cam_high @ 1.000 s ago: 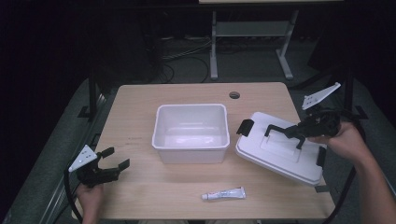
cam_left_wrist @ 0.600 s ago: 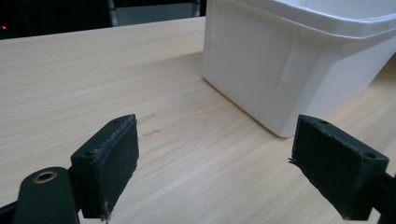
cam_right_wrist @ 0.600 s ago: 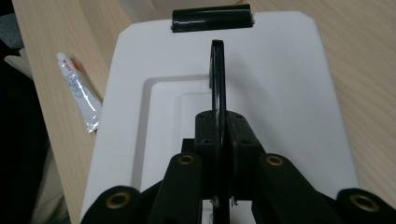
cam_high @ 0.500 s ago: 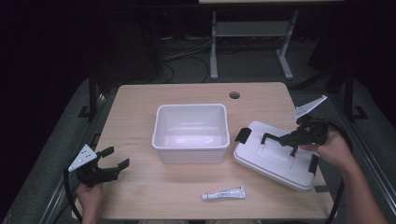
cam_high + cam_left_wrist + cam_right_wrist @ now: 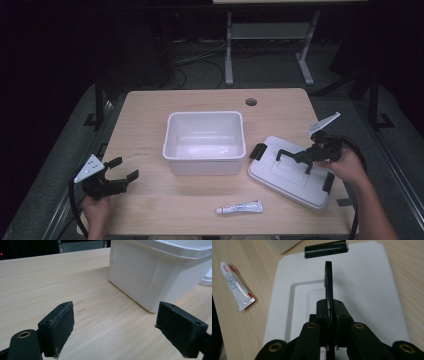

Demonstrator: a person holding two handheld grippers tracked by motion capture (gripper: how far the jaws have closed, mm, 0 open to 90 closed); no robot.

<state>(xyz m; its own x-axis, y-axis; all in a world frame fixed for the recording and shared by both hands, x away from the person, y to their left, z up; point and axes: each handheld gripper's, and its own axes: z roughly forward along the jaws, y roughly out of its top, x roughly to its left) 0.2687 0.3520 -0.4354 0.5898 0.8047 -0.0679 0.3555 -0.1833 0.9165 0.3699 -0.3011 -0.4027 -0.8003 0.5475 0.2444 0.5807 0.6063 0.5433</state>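
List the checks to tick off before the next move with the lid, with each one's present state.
1. Right hand-held gripper shut on the lid handle: ok, pads pinch the thin black handle.
2. Lid flat on the table: cannot tell; its edges look down, but contact under the far side is hidden.
3. Bin uncovered and with nothing inside: ok.
4. Tube apart from the lid: ok, it lies on the table nearer the person.
5. Left hand-held gripper open and holding nothing: ok, at the table's left edge, apart from the bin.
6. Lid latches free: cannot tell.
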